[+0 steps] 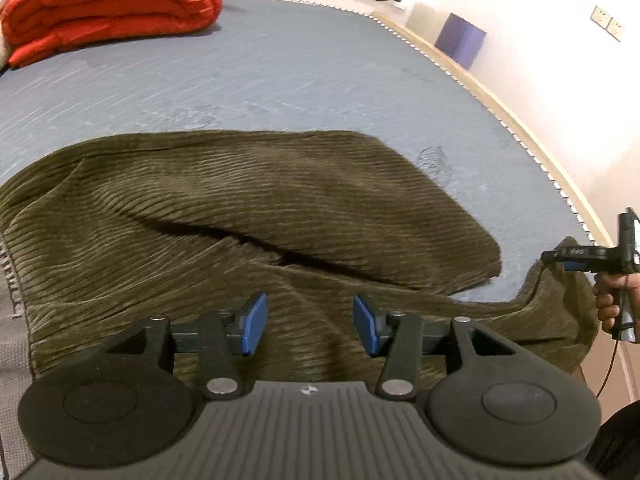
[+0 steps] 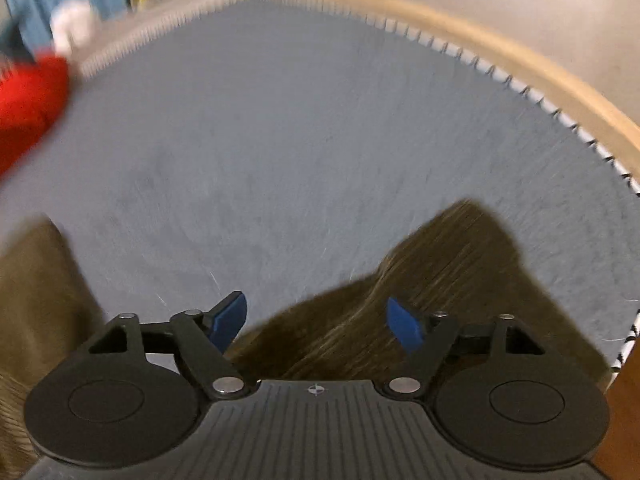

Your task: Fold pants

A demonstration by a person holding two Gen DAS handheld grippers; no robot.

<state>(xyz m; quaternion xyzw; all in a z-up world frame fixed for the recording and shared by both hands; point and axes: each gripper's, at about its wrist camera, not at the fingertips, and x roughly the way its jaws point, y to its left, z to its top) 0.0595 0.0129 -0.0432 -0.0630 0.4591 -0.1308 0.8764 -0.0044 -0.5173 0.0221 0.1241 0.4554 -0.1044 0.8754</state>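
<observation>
A grey-blue mattress (image 1: 280,76) in a wooden frame (image 2: 520,56) meets a pale wall (image 1: 540,60).

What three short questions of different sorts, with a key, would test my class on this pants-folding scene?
1. True or false: the left gripper is clamped on the olive pants.
2. What colour is the folded quilt at the far end of the bed?
3. The right gripper is: A) shut on cloth, B) open above the pants, C) holding the quilt.

Key: 1 false, its jaws are apart; 2 red; 3 B.
</observation>
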